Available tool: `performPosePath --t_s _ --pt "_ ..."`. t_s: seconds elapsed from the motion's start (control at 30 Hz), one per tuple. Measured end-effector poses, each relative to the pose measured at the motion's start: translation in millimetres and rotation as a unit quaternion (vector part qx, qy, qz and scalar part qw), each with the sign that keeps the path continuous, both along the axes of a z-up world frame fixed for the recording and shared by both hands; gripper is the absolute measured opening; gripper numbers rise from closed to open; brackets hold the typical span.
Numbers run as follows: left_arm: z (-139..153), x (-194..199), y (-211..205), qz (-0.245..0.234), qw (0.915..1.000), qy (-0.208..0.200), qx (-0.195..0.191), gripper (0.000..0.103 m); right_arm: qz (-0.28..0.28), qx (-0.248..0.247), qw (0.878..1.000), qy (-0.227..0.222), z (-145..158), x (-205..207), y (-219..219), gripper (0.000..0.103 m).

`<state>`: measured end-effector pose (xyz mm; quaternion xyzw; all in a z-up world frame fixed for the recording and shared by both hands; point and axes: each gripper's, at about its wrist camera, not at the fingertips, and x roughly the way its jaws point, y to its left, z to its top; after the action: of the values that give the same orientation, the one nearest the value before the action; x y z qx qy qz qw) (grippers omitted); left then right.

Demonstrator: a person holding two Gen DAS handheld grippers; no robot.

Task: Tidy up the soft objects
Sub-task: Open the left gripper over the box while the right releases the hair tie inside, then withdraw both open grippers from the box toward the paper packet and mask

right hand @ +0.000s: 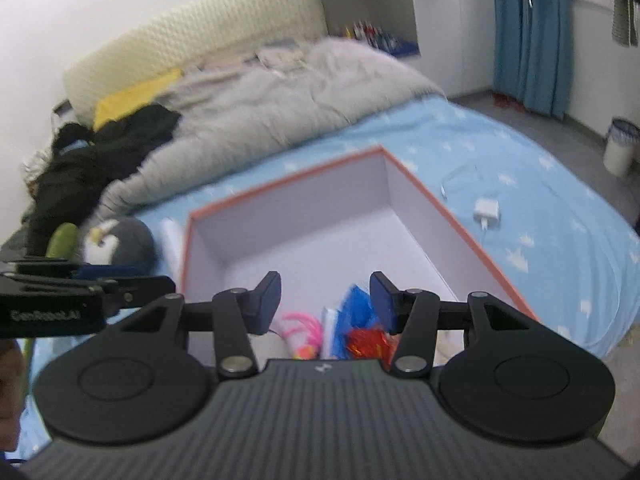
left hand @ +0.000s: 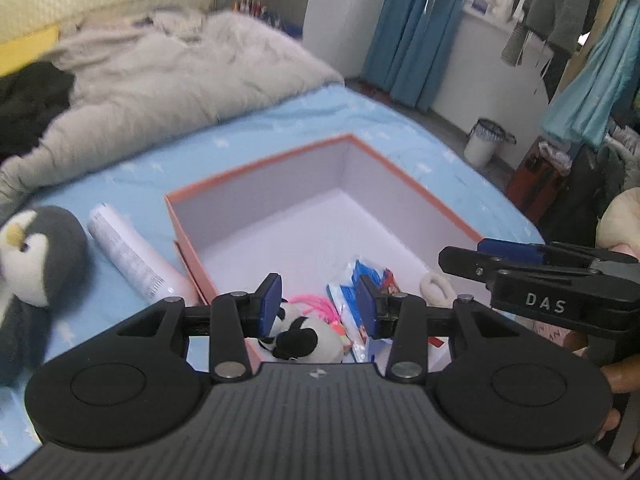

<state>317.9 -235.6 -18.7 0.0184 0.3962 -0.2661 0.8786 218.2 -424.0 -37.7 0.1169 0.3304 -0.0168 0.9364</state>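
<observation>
An orange box (left hand: 256, 168) with a white inside stands on the blue bed sheet. In its near corner lie a panda plush (left hand: 312, 336), a pink stringy toy (left hand: 316, 306), a blue and white packet (left hand: 360, 280) and a white plush ring (left hand: 436, 286). My left gripper (left hand: 320, 304) hangs open just above the panda, with nothing between its pads. My right gripper (right hand: 325, 300) is open over the same corner, above the pink toy (right hand: 304, 328) and the blue packet (right hand: 356, 304). A grey penguin plush (left hand: 36, 252) and a white tube (left hand: 128, 252) lie left of the box.
A grey blanket (right hand: 260, 108) and black clothing (right hand: 100, 140) cover the far half of the bed. A white charger (right hand: 486, 210) with its cable lies right of the box (right hand: 460, 216). A white bin (left hand: 486, 142) stands on the floor beyond the bed's corner.
</observation>
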Motion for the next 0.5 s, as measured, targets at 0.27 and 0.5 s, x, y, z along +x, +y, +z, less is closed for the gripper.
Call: performPosePath --t_s 0.27,0.5 --pt "21.0 -48.2 51.8 0.02 0.9985 -0.028 -0.042 0.047 0.031 -0.007 0.997 -0.065 31.9 -36.2 35.6 0.052" --pt "34.6 -97.7 97.5 0.049 0.9961 -0.06 -0.043 0.047 0.059 -0.002 0.994 -0.089 42.0 -61.8 66.4 0.052"
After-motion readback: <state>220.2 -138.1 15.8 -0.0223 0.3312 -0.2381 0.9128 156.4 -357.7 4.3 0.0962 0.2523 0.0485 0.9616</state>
